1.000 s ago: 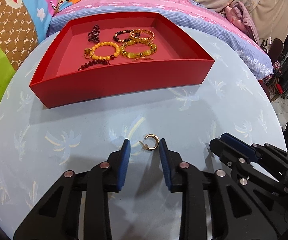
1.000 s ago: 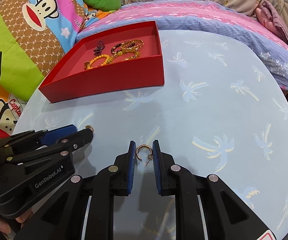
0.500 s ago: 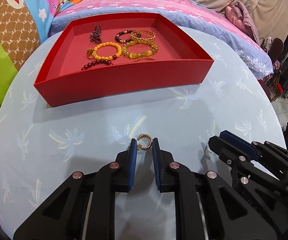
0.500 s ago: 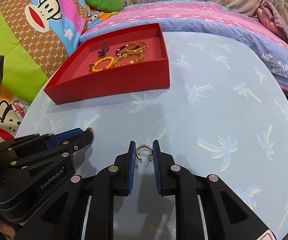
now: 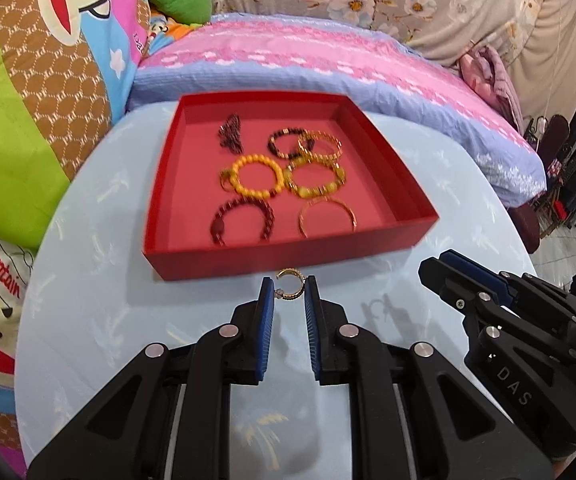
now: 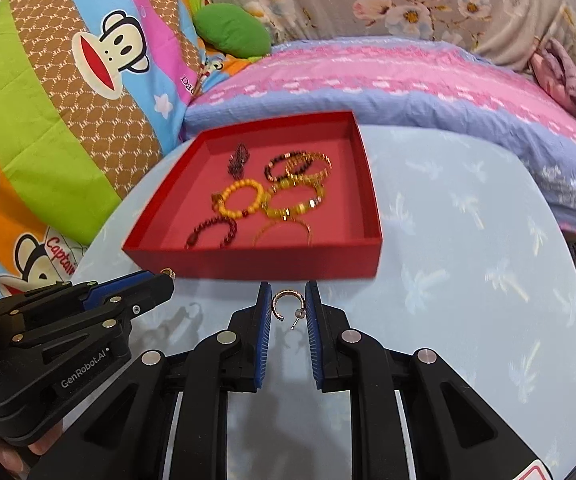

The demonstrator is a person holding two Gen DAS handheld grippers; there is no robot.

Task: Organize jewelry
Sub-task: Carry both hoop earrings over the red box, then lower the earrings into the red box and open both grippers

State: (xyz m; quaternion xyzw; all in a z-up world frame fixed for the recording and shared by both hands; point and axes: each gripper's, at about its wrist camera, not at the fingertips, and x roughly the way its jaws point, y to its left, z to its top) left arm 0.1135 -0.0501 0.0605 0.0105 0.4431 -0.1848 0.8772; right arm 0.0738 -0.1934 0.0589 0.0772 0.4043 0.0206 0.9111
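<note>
My left gripper (image 5: pixel 289 289) is shut on a small gold hoop earring (image 5: pixel 290 282) and holds it above the table, just before the red tray's near wall (image 5: pixel 288 258). My right gripper (image 6: pixel 286 305) is shut on a second gold hoop earring (image 6: pixel 284 307), also lifted, close to the tray's near wall (image 6: pixel 272 268). The tray holds several bracelets: a yellow beaded one (image 5: pixel 256 176), a dark red beaded one (image 5: pixel 244 220), gold ones (image 5: pixel 319 145). The left gripper shows at the lower left of the right wrist view (image 6: pixel 88 312); the right one at the right of the left wrist view (image 5: pixel 495 300).
The round table (image 6: pixel 467 280) has a light blue cloth with palm prints. Behind the tray lie a pink and blue bed cover (image 5: pixel 327 64) and a colourful monkey-print quilt (image 6: pixel 68 80). The table edge curves off at right.
Both grippers have lifted their earrings off the table and moved forward toward the tray, which now appears nearer and seen from higher up. The left gripper closed on its earring.
</note>
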